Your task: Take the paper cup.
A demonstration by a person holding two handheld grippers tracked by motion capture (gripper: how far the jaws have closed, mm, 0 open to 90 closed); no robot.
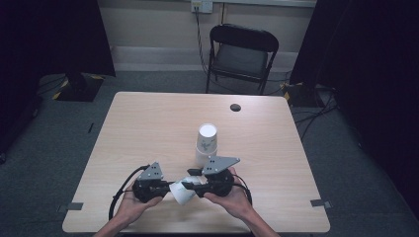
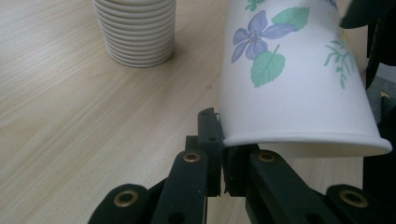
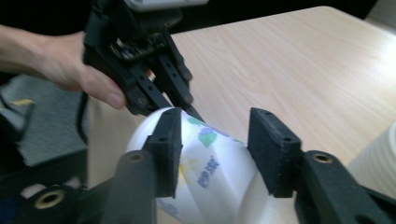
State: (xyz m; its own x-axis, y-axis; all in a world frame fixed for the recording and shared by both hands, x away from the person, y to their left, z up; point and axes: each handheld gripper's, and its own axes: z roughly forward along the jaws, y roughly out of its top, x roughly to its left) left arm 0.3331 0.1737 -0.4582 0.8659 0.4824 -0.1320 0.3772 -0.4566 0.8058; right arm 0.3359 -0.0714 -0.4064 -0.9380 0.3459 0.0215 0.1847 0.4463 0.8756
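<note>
While two hands hold it near the front edge of the pale wooden table, a white paper cup with purple flowers and green leaves lies tipped on its side between the two grippers. The left gripper pinches the cup's rolled rim, with its black jaws pressed together on the thin paper wall. You can see this up close in the left gripper view, where the cup sticks up from the closed jaws. The right gripper has its jaws spread wide, one on each side of the cup's body. In the right gripper view the left jaw pad sits against the cup, and the other pad is just beside it; I cannot tell if that one touches.

A tall stack of white paper cups stands upside down near the middle of the table, just behind the right gripper. A small dark round hole is near the back edge. A black folding chair stands on the grey floor behind the table
</note>
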